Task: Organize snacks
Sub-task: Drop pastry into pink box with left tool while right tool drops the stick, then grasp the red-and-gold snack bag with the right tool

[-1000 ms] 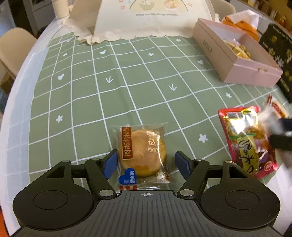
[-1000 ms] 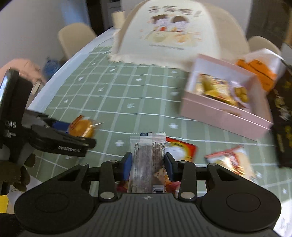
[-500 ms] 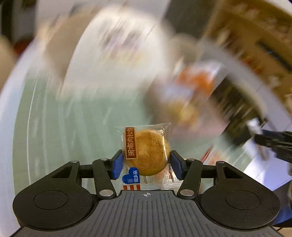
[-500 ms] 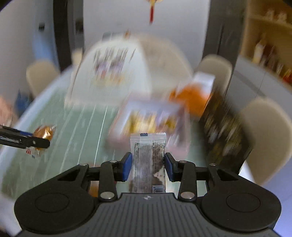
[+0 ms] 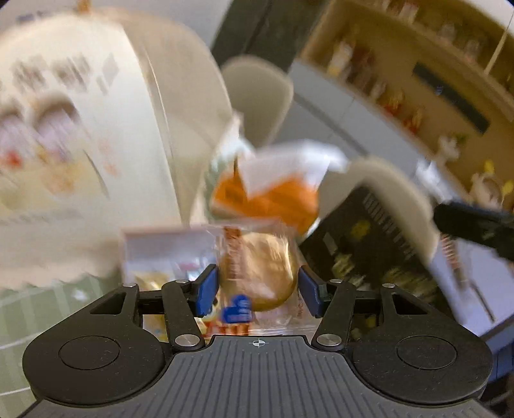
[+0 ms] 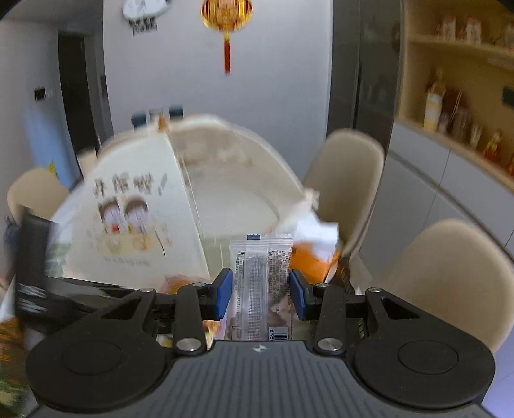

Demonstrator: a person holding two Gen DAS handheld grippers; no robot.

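- Cream fabric of a dome-shaped food cover (image 6: pixel 144 218), printed with two cartoon children, fills the far left of both views; it stands on a green checked tablecloth (image 5: pixel 48 305) and blocks the sight of the table behind it.
- An orange-and-white bag (image 5: pixel 273 189) lies past the cover's right edge, blurred in the left wrist view and sharper in the right (image 6: pixel 316 254), where it sits just behind the gripped packet.
- A black printed box (image 5: pixel 369 247) stands tilted to the right of the orange bag, its lettering too smeared to read.
- Beige chairs (image 6: pixel 347 183) ring the far side of the table, and wooden shelves (image 6: pixel 456 106) with bottles and jars line the right wall.
- A red-and-gold lantern ornament (image 6: pixel 226 19) hangs on the grey wall above.
- The pink box (image 5: pixel 160 254) sits open directly ahead of the left gripper; yellow-wrapped snacks show inside it, though blur hides their count.
- The left gripper (image 5: pixel 258 286) pinches a round golden pastry in a clear wrapper (image 5: pixel 260 273) between its blue pads, held in the air in front of the pink box.
- The right gripper (image 6: pixel 260 292) clamps a clear packet holding a dark brown snack (image 6: pixel 260 286), printed back facing the camera, raised above the table near the orange bag.
- The right gripper's black body also juts into the left wrist view at the right edge (image 5: pixel 475 225).
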